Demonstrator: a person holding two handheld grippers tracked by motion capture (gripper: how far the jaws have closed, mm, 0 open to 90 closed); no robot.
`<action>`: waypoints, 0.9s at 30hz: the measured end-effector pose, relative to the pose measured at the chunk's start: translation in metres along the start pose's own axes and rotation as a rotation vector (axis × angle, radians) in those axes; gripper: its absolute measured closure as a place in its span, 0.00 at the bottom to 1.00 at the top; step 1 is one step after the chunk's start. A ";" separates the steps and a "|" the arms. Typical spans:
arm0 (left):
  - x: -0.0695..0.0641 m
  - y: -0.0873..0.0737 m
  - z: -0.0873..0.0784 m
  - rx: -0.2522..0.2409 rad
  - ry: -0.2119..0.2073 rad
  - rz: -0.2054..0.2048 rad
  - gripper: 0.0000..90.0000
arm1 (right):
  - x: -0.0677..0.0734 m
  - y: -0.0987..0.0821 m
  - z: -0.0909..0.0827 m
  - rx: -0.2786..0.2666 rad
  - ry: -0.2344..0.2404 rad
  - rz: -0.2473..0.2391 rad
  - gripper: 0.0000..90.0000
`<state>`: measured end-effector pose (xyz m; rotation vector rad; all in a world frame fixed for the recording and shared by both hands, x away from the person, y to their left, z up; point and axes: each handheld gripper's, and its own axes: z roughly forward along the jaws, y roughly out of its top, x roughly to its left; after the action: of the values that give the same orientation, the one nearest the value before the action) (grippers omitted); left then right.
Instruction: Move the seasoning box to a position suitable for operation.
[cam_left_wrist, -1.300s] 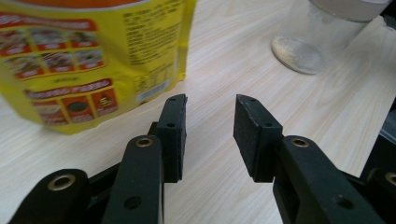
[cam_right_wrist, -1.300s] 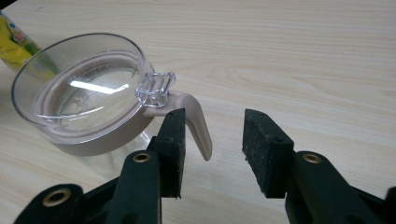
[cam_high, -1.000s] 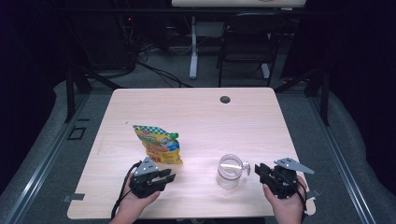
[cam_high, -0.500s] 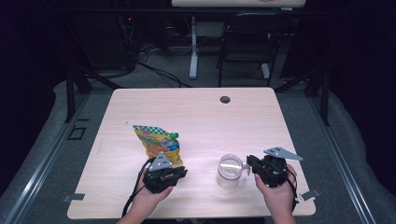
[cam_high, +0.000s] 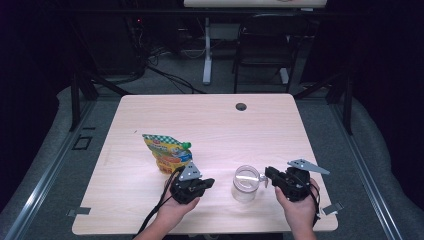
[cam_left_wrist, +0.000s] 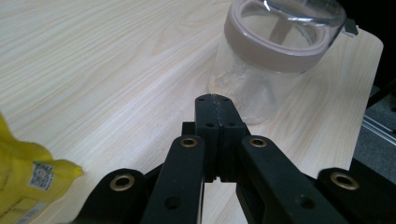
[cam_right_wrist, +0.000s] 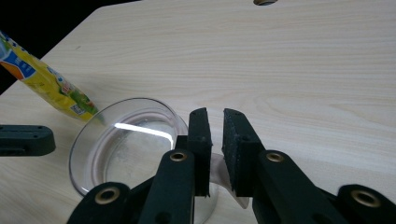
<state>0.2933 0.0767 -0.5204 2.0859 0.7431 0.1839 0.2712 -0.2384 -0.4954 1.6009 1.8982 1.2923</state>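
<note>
A clear glass jar (cam_high: 246, 183) with a lid and a taupe seal band (cam_left_wrist: 275, 52) stands near the table's front edge. A yellow snack pouch (cam_high: 167, 152) stands to its left. My left gripper (cam_high: 209, 183) lies between pouch and jar, pointing at the jar. Its jaws (cam_left_wrist: 212, 98) have just been closing and are shut with nothing between them. My right gripper (cam_high: 268, 174) is at the jar's right side. Its jaws (cam_right_wrist: 215, 114) have just been opening a little and still hold a pale tab (cam_right_wrist: 219, 173) on the jar's side between them.
The wooden table (cam_high: 210, 125) has a dark cable hole (cam_high: 241, 106) near its far edge. A cable trails from the left gripper toward the front edge. A chair and desk legs stand beyond the table.
My left gripper has moved right, from beside the pouch toward the jar, and its jaws have closed. My right gripper has edged slightly toward the jar.
</note>
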 end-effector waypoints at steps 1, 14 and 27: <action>0.000 0.000 0.000 0.000 0.000 0.000 1.00 | 0.000 0.000 0.000 0.000 0.000 0.000 0.90; -0.009 0.008 0.012 -0.002 -0.027 0.010 1.00 | 0.002 -0.004 0.001 0.009 0.012 0.003 0.91; -0.018 0.013 0.022 0.002 -0.058 0.024 1.00 | 0.000 -0.006 0.000 0.006 0.022 0.014 0.92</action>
<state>0.2927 0.0455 -0.5202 2.0939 0.6845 0.1353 0.2681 -0.2380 -0.5001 1.6117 1.9093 1.3165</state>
